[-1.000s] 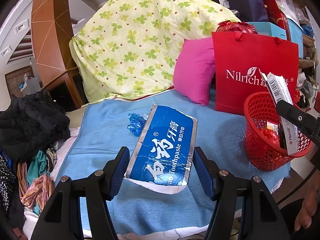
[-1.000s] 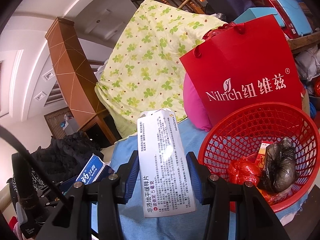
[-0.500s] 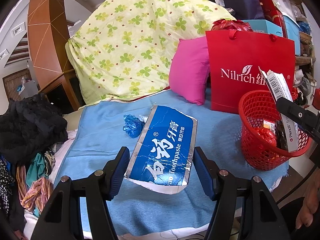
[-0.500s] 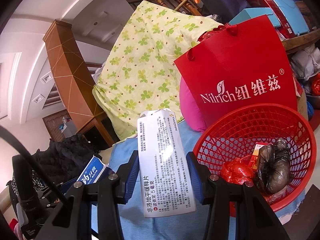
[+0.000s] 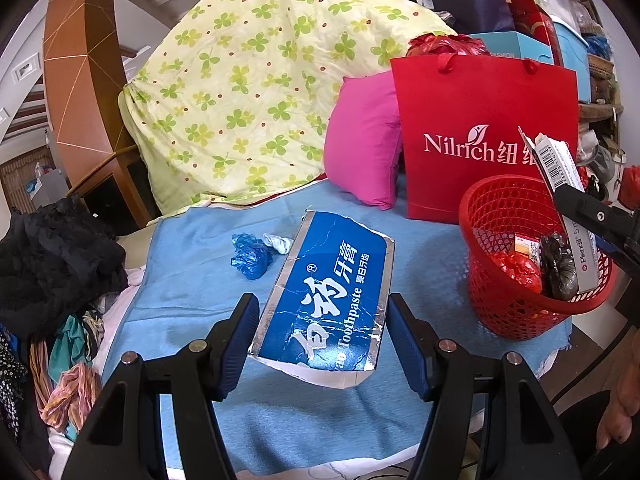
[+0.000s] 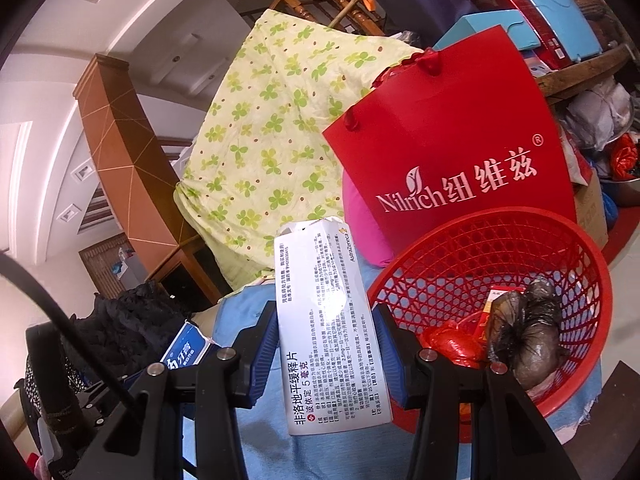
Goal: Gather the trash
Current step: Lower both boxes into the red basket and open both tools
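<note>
Already the right gripper (image 6: 326, 344) is clamped on the white medicine box (image 6: 324, 320), long axis running away along its fingers, with the red basket (image 6: 568, 248) just to its right. Meanwhile the left gripper (image 5: 320, 340) pinches the blue toothpaste box (image 5: 332, 288), farther from the basket, above the blue cloth (image 5: 192, 248).

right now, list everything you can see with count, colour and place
toothpaste box: 1, blue, in left gripper
medicine box: 1, white, in right gripper
basket: 1, red mesh, right edge of cloth
crumpled wrapper: 1, red, in basket
knotted bag: 1, dark, in basket
small carton: 1, orange, in basket
crumpled bag: 1, blue, on cloth
tissue wad: 1, white, beside crumpled bag
cloth: 1, light blue, underneath
paper bag: 1, red, behind basket
pillow: 1, pink
quilt: 1, yellow-green
left gripper: black, blue jaws
right gripper: same
</note>
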